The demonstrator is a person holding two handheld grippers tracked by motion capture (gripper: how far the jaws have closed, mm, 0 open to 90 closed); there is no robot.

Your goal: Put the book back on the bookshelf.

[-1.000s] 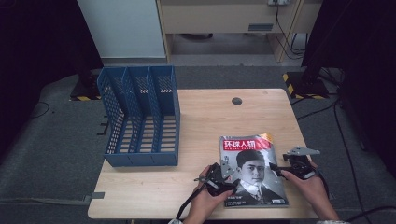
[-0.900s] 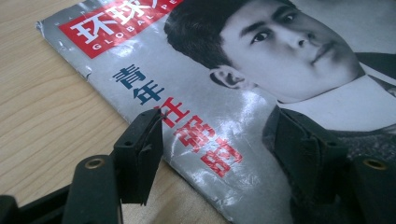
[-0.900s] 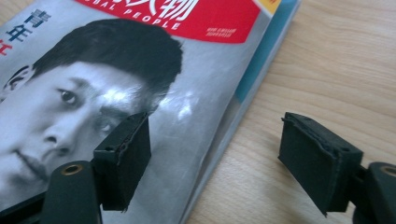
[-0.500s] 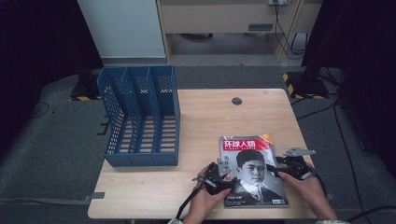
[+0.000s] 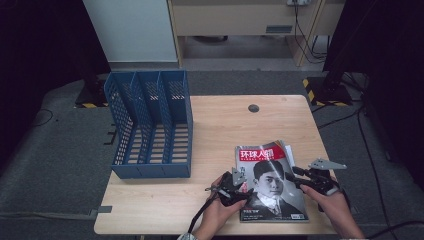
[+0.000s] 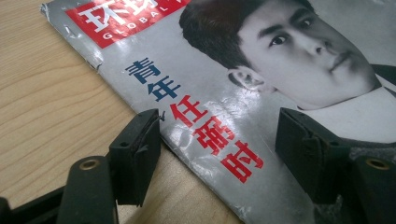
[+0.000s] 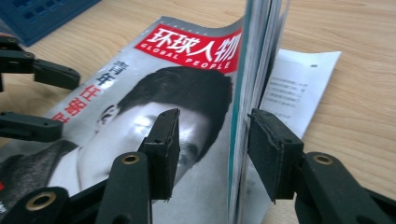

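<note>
— Magazine [image 5: 270, 182] position, please: where is it seen?

— It is laid face up on the near right part of the wooden surface [image 5: 220, 125], well apart from the blue file rack [image 5: 150, 125] standing at the left. A loose printed sheet [image 7: 299, 84] is seen under its right side.

— How is the left hand posed?

— The left hand [image 5: 217, 212] is brought in from the near edge, with the left tool [image 5: 239, 181] held low and pointed at the magazine's left edge. In the left gripper view the jaws are spread and nothing is pinched: one jaw is set over the bare wood just beside the cover's edge, the other over the cover.

— And the right?

— The right hand [image 5: 335, 207] is kept at the magazine's right edge, the right tool [image 5: 295, 176] pointed leftward across it. The right-hand page edges are lifted upright between its jaws, which have just been closing. A gap is seen at the cover-side pad; whether the far pad touches the pages cannot be told, so a firm grip is not shown.
</note>
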